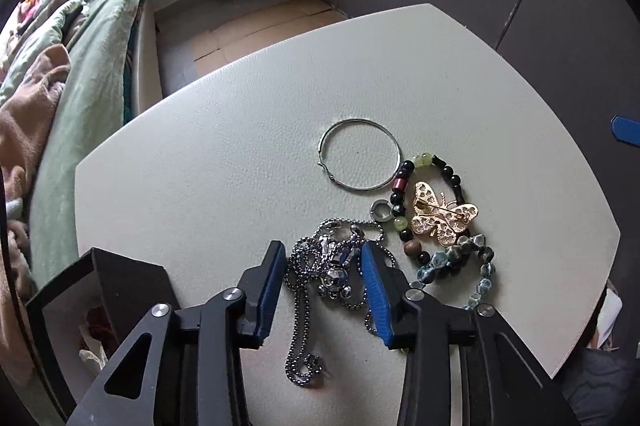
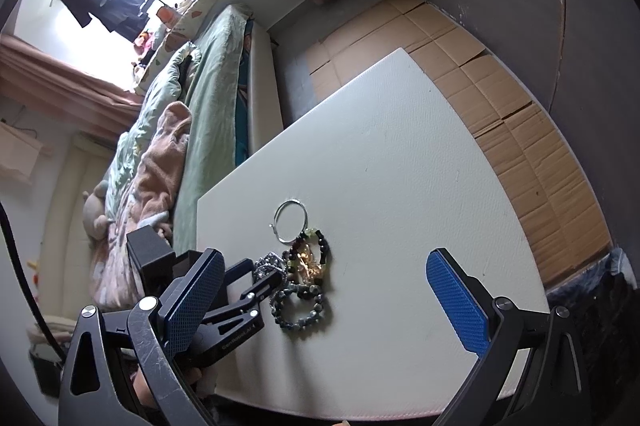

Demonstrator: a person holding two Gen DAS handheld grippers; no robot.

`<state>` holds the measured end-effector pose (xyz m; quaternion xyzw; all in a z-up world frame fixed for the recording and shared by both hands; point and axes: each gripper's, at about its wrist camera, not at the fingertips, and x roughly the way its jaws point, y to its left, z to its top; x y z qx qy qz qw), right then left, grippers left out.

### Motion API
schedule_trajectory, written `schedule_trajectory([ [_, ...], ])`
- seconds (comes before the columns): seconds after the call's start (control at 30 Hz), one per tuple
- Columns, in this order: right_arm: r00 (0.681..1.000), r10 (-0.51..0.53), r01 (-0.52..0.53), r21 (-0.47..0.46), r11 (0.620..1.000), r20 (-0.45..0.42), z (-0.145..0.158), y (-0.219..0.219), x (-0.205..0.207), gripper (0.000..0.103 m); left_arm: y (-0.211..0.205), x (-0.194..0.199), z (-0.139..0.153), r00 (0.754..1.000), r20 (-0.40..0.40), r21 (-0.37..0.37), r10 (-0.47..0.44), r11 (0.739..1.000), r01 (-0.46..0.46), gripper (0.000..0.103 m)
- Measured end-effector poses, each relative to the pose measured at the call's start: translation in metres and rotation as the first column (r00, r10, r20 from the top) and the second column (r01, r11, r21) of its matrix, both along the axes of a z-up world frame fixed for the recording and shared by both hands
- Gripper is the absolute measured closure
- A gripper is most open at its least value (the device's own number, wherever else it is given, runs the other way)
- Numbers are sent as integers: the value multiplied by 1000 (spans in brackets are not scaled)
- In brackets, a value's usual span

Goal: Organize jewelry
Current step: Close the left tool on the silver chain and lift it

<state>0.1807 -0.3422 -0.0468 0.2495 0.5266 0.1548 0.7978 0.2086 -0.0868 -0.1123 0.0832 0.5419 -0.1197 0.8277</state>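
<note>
The ball-chain necklace [image 1: 332, 278] lies heaped between the left gripper's [image 1: 320, 290] half-closed, not yet clamping jaws, its chain trailing lengthwise toward the wrist; the right gripper [image 2: 324, 294] hangs released, well apart.

The left gripper [image 1: 323, 268] points steeply down over the silver chain necklace [image 1: 320, 278], its 2 blue-padded fingers [image 1: 376, 290] standing on either side of the chain's pendant cluster. The jaws are partly closed, the right pad touching the chain, the left pad a little apart from it. The right gripper [image 2: 324, 290] hangs tilted downward to the right of the necklace, well apart from it, its 2 blue pads [image 2: 458, 302] spread wide with nothing between them.
</note>
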Motion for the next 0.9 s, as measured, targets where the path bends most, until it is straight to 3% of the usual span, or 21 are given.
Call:
schedule_trajectory([
  [0.17,1000,26,-26,-8,1000,-7,-3,8,1,1,14,1,7,998,10,-81,57,995,-56,93],
  [0.4,997,78,-79,-57,995,-10,-12,32,-1,2,33,-9,41,987,97,-174,131,978,-113,93],
  [0.53,994,108,-110,-70,992,-31,-22,46,-1,22,38,-20,65,976,159,-226,151,968,-113,93],
  [0.7,987,147,-153,-109,982,-60,-35,64,-3,31,50,-30,91,958,219,-285,183,951,-117,93],
  [0.83,979,180,-192,-148,970,-94,-48,78,-5,46,59,-38,106,949,237,-320,205,939,-123,93],
  [0.9,975,192,-209,-177,962,-109,-54,84,-7,49,64,-44,112,943,247,-341,221,931,-129,93],
])
